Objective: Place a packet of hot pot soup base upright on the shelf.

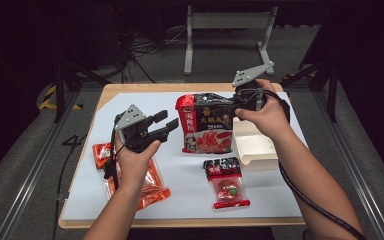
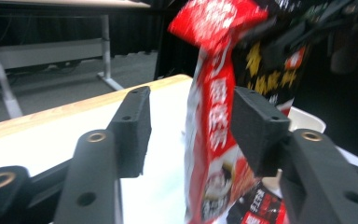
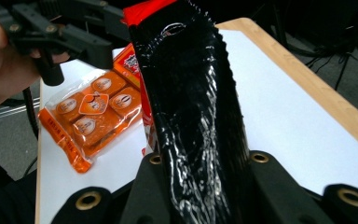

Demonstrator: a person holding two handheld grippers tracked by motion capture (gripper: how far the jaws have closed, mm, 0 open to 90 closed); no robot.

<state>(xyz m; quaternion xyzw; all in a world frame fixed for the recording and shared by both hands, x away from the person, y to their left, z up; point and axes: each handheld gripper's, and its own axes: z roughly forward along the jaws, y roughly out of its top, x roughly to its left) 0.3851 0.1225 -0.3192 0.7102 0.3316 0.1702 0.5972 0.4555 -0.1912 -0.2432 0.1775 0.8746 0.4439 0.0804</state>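
A large red and black snack bag [image 1: 207, 125] is held upright above the middle of the white mat. My right gripper [image 1: 236, 107] is shut on the bag's right edge; in the right gripper view the glossy black film [image 3: 196, 107] runs up from between the jaws of that gripper [image 3: 200, 170]. My left gripper [image 1: 167, 121] hovers at the bag's left edge, open. In the left gripper view the bag's red side seam [image 2: 212, 140] stands between the spread jaws of the left gripper [image 2: 191, 126], closer to the right pad, with a wide gap to the left pad.
A white open box [image 1: 252, 145] sits right of the bag. A small red and black packet [image 1: 226, 182] lies near the front. An orange packet of several pieces [image 1: 150, 185] lies under my left forearm, with a small red packet [image 1: 100, 154] beside it.
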